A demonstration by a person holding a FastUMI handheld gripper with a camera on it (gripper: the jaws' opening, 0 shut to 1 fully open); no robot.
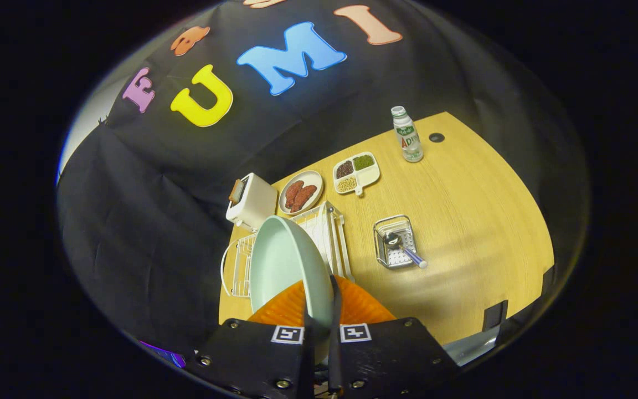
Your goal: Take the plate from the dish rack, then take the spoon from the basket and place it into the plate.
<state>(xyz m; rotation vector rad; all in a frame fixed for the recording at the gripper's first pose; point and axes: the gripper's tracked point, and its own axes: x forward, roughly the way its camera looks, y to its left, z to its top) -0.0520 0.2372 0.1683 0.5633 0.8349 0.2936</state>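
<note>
Pinching the near rim of the pale green plate (pixel 286 266), the jaws (pixel 319 318) are nearly closed, one finger on each face of the plate, which stands on edge and tilts up ahead of them. The plate sits above the white dish rack (pixel 327 233), and whether its far edge touches the rack wires cannot be told. To the right of the rack, apart from it, a small metal basket (pixel 394 244) holds the spoon (pixel 402 246), bowl inside and handle poking over the basket's near rim. Between rack and basket runs a bare strip of the wooden counter (pixel 463 221), and a broad open stretch lies right of the basket out to the counter's edge. Beyond the rack stand a white toaster (pixel 251 202) close to the counter's left edge, an oval plate of sausages (pixel 301 193), a divided dish of grains (pixel 356 172) and, farther back, a small bottle (pixel 406 134).
</note>
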